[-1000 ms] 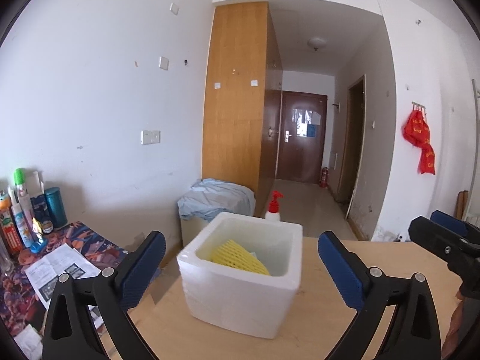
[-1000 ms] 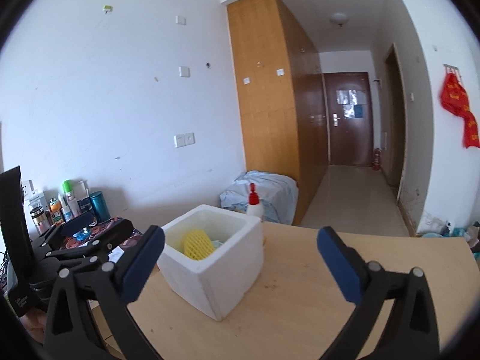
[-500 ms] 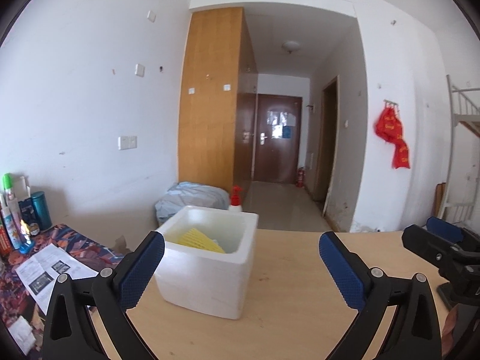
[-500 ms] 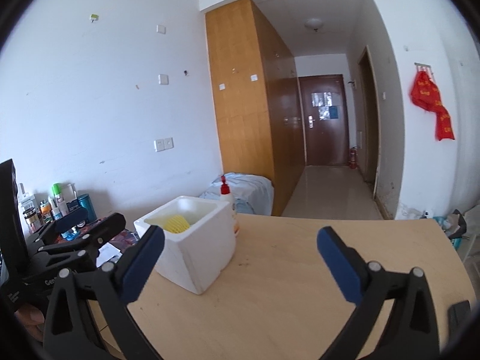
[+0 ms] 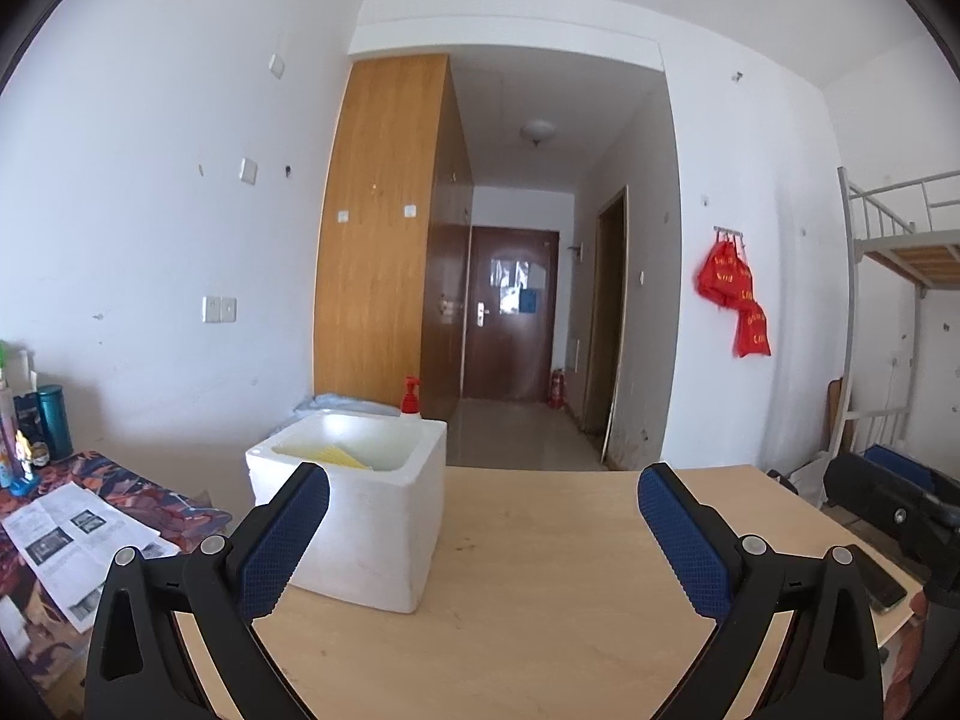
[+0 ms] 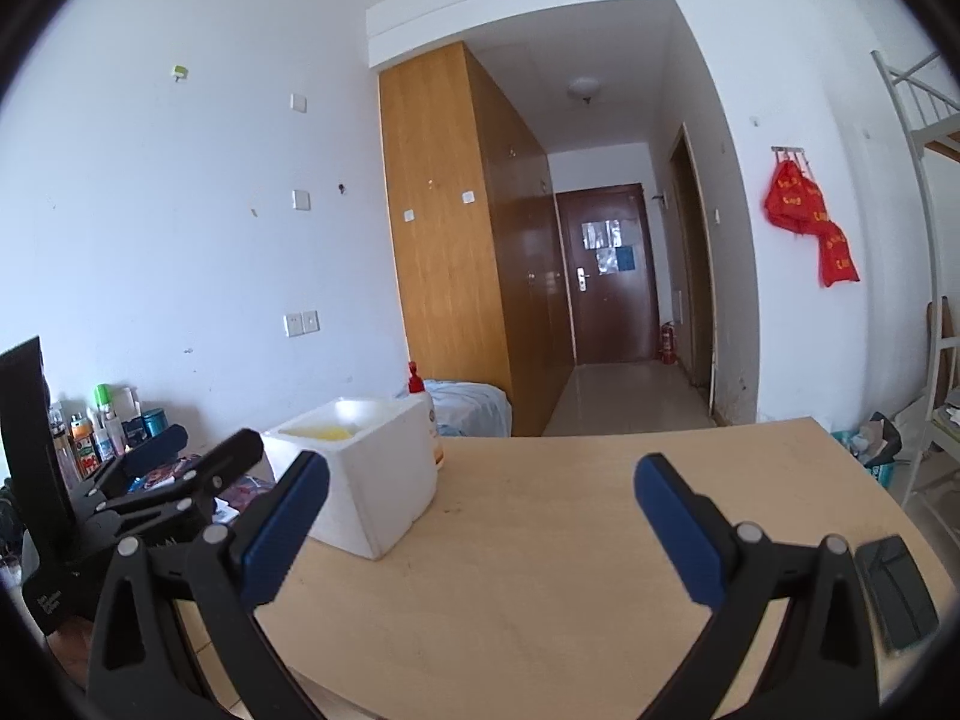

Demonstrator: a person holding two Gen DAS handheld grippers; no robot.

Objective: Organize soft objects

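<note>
Moved: you pull both grippers back from the white box (image 5: 360,516).
Left gripper (image 5: 483,531): spread wide, empty.
Right gripper (image 6: 480,519): spread wide, empty.
Yellow net (image 5: 339,455): inside the box, so that one looks done.

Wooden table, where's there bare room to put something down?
The wooden table is bare from the foam box across to the phone by its right edge. It's crowded left of the box: the patterned side table holds papers and bottles.

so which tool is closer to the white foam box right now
Left. The left tool hangs just in front of the white foam box, its left finger overlapping the box in view. The right tool sits further off to the box's right, over bare table.
</note>
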